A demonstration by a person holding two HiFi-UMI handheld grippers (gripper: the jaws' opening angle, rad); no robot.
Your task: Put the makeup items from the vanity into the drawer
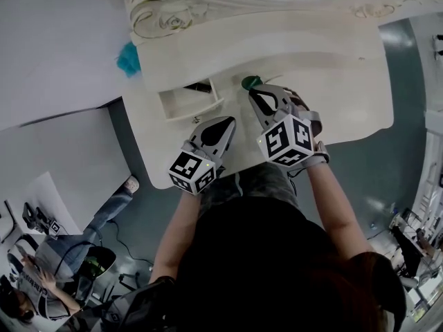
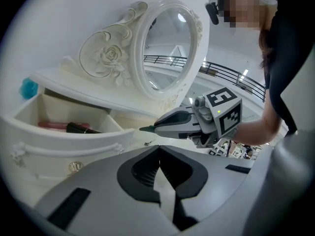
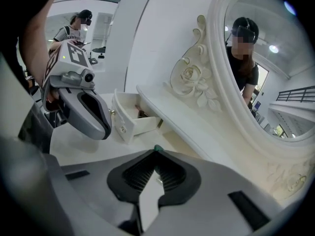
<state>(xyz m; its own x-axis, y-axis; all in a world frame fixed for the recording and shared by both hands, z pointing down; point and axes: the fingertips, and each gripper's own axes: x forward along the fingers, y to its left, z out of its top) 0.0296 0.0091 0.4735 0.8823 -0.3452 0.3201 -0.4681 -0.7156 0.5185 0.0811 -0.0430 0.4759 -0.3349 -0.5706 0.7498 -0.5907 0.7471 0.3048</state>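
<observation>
Pinching a rounded green item [image 1: 251, 82] is the right tool [image 3: 156, 155]; left tool [image 2: 159, 154] closed, empty.

Left gripper [image 2: 158, 150]: jaws together, nothing between them. Right gripper [image 3: 156, 154]: jaws closed on a small green object [image 3: 157, 148], whose tip shows just past the jaw ends. Grippers side by side, pointing forward, right slightly ahead. Left forearm [image 1: 178, 227] and right forearm [image 1: 337, 199] bare, extended forward.
</observation>
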